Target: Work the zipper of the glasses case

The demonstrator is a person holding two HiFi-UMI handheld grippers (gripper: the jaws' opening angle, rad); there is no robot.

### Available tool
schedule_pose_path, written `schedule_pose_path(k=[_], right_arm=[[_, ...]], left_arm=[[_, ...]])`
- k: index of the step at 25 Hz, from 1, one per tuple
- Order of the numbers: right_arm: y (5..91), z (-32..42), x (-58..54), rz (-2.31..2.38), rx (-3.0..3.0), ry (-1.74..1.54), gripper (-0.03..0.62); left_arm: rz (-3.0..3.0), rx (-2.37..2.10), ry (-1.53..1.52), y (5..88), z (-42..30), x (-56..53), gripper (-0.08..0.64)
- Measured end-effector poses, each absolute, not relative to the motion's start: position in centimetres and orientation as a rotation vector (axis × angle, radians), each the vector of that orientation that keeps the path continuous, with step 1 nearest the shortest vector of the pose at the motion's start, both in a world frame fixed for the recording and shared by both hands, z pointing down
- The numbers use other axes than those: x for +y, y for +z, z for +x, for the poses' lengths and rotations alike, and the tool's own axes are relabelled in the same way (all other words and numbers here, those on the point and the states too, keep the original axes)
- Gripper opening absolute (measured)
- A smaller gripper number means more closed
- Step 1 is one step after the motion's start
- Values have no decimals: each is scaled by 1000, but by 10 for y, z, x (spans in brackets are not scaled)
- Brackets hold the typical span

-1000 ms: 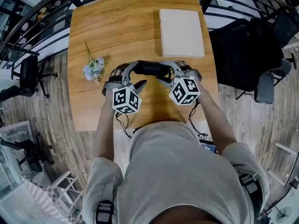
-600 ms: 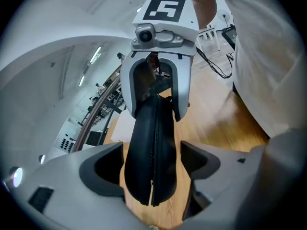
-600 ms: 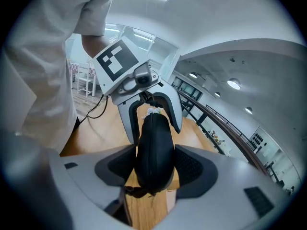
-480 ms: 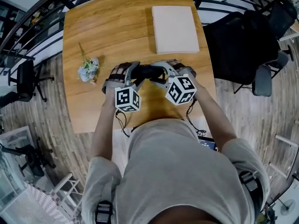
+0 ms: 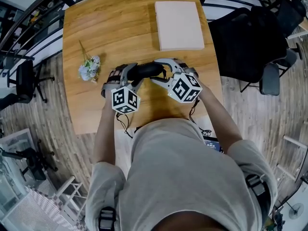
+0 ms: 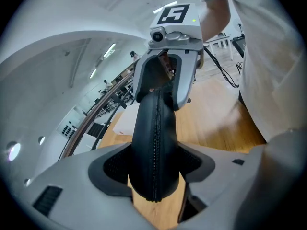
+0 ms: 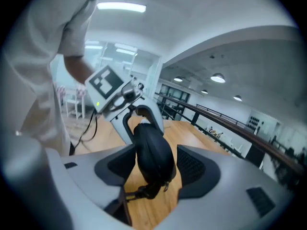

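Observation:
A black glasses case [image 5: 144,71] hangs above the wooden table [image 5: 110,28], stretched lengthwise between my two grippers. My left gripper [image 5: 134,75] has the case's left end; its jaws are closing and both pads [image 6: 115,169] lie against the case [image 6: 156,143]. The zipper [image 6: 155,128] faces this camera and runs shut along the case. My right gripper [image 5: 161,72] is shut on the other end [image 7: 152,152]. A small pull or strap [image 7: 146,191] dangles below that end. Each gripper view shows the other gripper at the far end: the right [image 6: 168,56], the left [image 7: 129,109].
A beige pad or closed book [image 5: 179,25] lies at the table's far right. A small sprig of flowers [image 5: 90,69] lies near the left edge. A black chair with dark cloth [image 5: 245,37] stands right of the table, another chair [image 5: 29,76] to the left.
My left gripper's wide-spread jaws have closed in on the case's left end. Both grippers and the case have shifted slightly left in the head view.

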State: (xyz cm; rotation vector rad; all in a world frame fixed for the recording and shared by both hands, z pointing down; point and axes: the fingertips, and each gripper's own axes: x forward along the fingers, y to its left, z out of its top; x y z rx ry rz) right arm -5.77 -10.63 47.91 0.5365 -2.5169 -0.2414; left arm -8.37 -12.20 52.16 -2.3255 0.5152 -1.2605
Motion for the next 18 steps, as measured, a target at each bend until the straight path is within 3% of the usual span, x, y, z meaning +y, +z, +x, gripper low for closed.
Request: schedule_pose_path(k=[3,4,5,7,15,16,18], right_arm=[[460,-46,-111,693,-2752,125,269],[454,-39,-114,747,-2818,250,223],[450,-31,-118,808,-2868,366,100],[448,-15,-124,922,-2918,556,38],[482,-7,-109,740,-2976,1131,32],[485,-7,-105,700,-2982,1186,46],[488,-6,-98,623,-2991,1280,146]], left_arm=[[-2360,566,-1223,520,-94,-122,288],[-2367,575,-1220,520,-97,-122,290],[-2374,583,-1218,520,-100,-121,289],[-2388,594,-1211,519,-105,-121,288],[-2376,529,-1163,516,-105,-114,288],[-2367,515,-1168,516,-105,-112,288],[-2367,498,-1162,515,-103,-109,289]])
